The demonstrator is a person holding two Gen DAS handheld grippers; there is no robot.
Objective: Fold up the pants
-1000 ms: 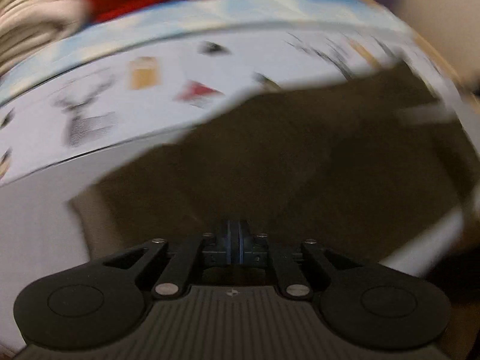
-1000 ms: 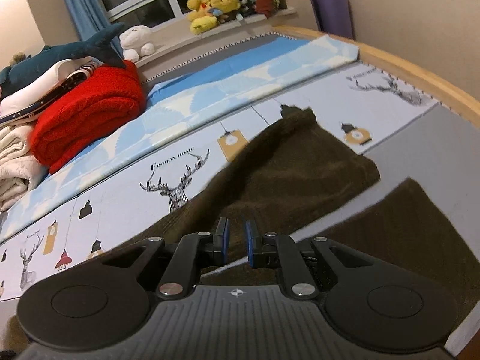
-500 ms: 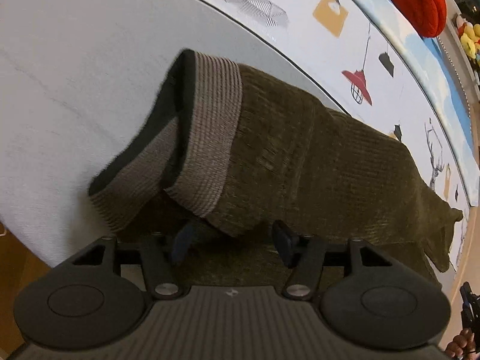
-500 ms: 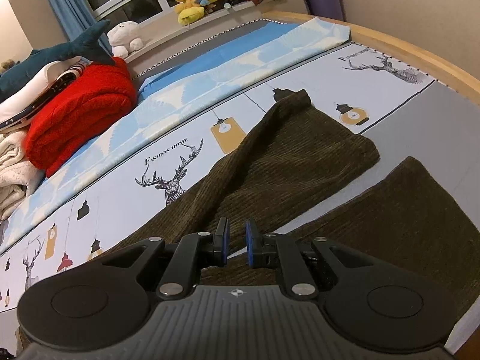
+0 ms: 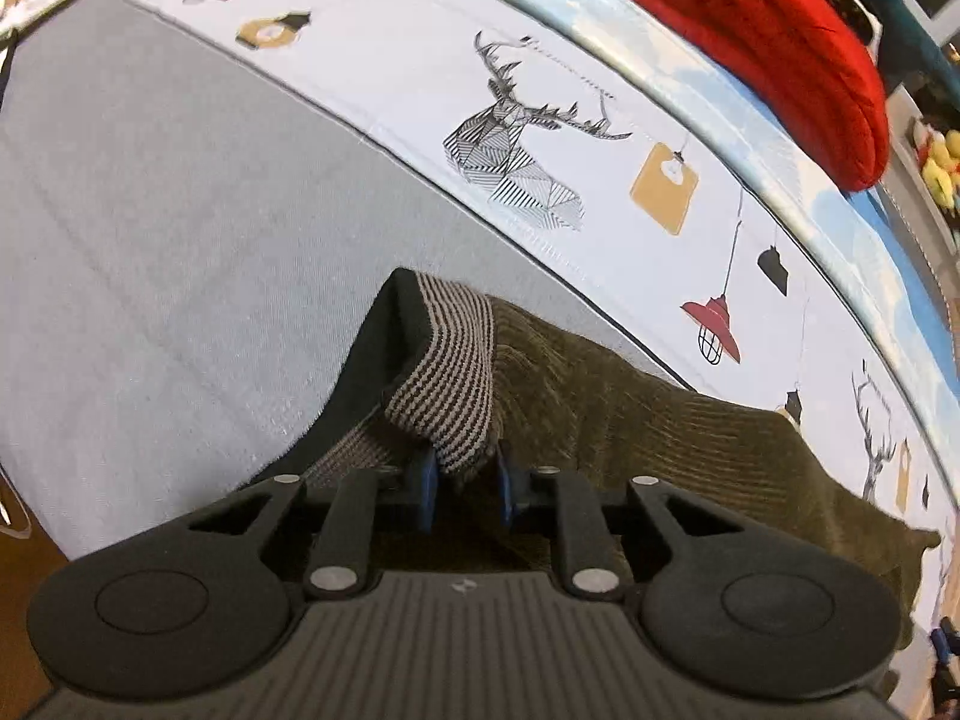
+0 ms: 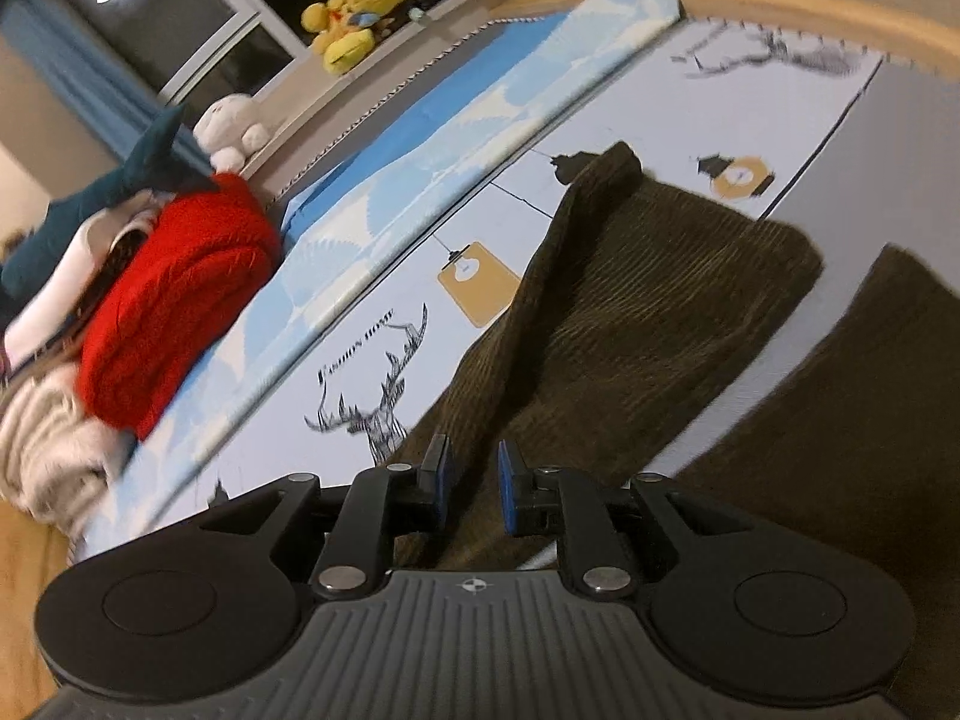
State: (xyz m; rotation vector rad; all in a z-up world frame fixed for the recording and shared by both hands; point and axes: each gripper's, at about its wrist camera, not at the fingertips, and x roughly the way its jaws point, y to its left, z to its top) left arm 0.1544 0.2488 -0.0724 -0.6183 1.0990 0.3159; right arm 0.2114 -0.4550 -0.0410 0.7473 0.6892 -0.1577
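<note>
Dark olive corduroy pants (image 5: 648, 426) lie on a bed with a printed sheet. In the left wrist view, my left gripper (image 5: 462, 483) is shut on the striped ribbed waistband (image 5: 456, 372), which stands up in a fold between the fingers. In the right wrist view, both pant legs show: one leg (image 6: 630, 324) stretches away, the other (image 6: 852, 420) lies to the right. My right gripper (image 6: 474, 480) sits low over the pants with a gap between its blue pads; fabric lies between and under them, and I cannot tell whether they grip it.
A red knitted blanket (image 6: 174, 294) and pale folded laundry (image 6: 48, 450) are piled at the left. Plush toys (image 6: 348, 18) line the window sill. The wooden bed edge (image 6: 828, 6) curves along the far right. Grey sheet (image 5: 150, 210) spreads left of the waistband.
My left gripper closed on the waistband, which was between open fingers half a second ago. My right gripper's pads have parted and it has tilted and moved lower over the pants.
</note>
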